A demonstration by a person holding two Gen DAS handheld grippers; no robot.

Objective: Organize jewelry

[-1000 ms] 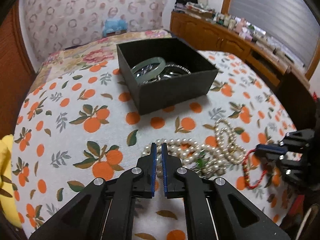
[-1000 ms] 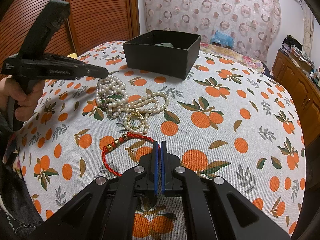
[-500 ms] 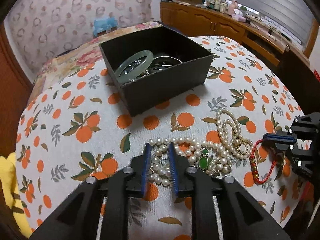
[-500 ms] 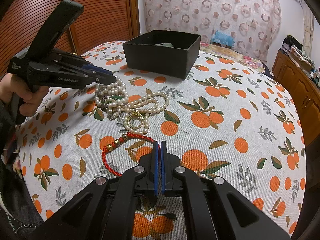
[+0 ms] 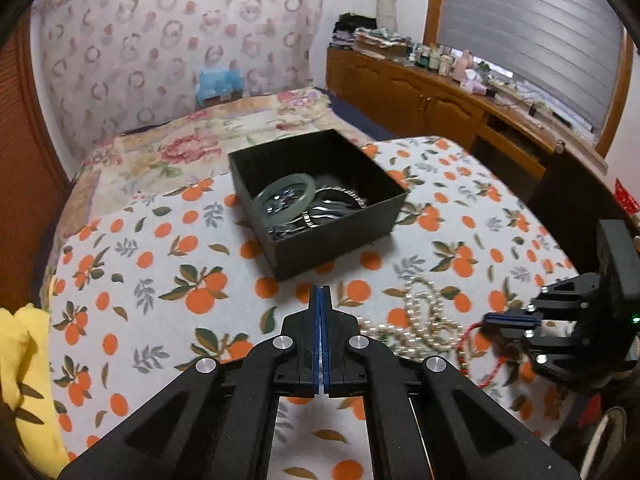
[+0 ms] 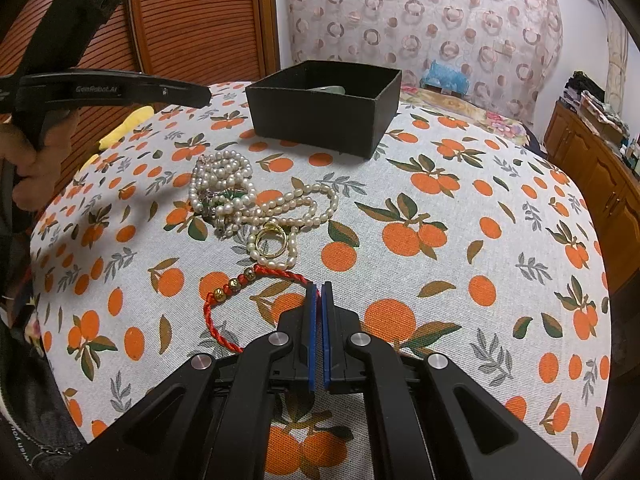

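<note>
A black open box (image 5: 320, 200) (image 6: 324, 108) on the orange-print tablecloth holds a green jade bangle (image 5: 285, 199) and silver bangles (image 5: 336, 210). Pearl necklaces (image 6: 260, 204) (image 5: 424, 320), a gold ring (image 6: 273, 240) and a red cord bracelet with gold beads (image 6: 240, 304) lie in front of it. My left gripper (image 5: 321, 294) is shut and empty, raised above the cloth left of the pearls; it also shows in the right wrist view (image 6: 200, 98). My right gripper (image 6: 318, 292) is shut, empty, at the red bracelet's edge.
A yellow cloth (image 5: 24, 368) lies at the table's left edge. A wooden cabinet (image 5: 440, 108) with clutter runs along the right wall. A bed with a floral cover (image 5: 200, 140) sits behind the table.
My left gripper had opened over the pearls half a second ago; now it is shut, empty and lifted up and back. The pearls stay on the cloth. The right gripper has not moved.
</note>
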